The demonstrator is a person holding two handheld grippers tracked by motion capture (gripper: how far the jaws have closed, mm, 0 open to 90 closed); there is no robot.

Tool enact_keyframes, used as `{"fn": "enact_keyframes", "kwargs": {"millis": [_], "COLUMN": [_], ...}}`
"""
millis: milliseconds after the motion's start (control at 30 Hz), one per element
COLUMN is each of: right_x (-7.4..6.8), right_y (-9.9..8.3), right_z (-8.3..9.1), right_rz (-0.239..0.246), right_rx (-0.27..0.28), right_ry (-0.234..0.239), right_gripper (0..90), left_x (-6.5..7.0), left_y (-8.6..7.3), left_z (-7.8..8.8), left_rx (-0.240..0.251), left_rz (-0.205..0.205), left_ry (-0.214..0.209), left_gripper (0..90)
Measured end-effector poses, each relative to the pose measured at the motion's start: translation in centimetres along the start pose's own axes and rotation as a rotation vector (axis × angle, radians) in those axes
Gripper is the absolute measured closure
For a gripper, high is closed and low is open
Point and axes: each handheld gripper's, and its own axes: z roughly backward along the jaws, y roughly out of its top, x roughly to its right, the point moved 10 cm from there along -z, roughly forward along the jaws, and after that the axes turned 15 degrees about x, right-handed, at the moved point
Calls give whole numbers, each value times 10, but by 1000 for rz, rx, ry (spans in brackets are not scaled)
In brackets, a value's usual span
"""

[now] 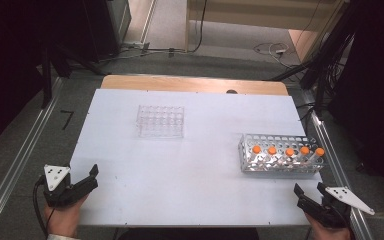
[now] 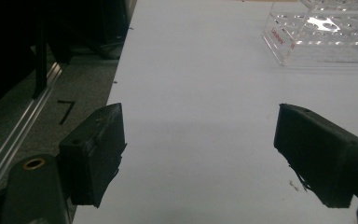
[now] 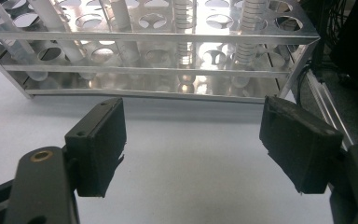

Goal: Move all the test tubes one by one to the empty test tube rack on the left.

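Observation:
A metal tube rack (image 1: 280, 154) stands at the right of the white table and holds several tubes with orange caps (image 1: 289, 151) in its front row. A clear plastic rack (image 1: 160, 121) stands empty toward the back centre; its corner (image 2: 307, 37) appears in the left gripper view. My left gripper (image 1: 96, 176) rests at the table's near left edge, open, nothing between its jaws. My right gripper (image 1: 310, 190) sits at the near right corner, open and empty, just in front of the metal rack (image 3: 158, 51), whose clear tubes (image 3: 249, 28) stand close ahead.
The white board (image 1: 190, 170) lies on a wooden table whose far edge (image 1: 195, 84) shows. Aluminium rails (image 1: 20, 160) run along both sides. Cables (image 1: 270, 49) lie on the floor behind. A black "7" mark (image 1: 66, 119) is on the floor at the left.

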Motion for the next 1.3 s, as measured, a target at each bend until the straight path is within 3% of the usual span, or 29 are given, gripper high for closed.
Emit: {"fn": "enact_keyframes", "kwargs": {"millis": [633, 1300], "right_x": [1, 11], "right_y": [6, 26], "right_z": [-2, -7], "right_rz": [2, -20], "right_rx": [15, 56], "right_ry": [-5, -29], "right_gripper": [223, 240], "left_x": [5, 9], "left_y": [3, 3], "left_z": [-4, -6], "left_rx": [7, 7], "left_rz": [-8, -10], "left_ry": [-7, -16], "left_gripper": [163, 163]}}
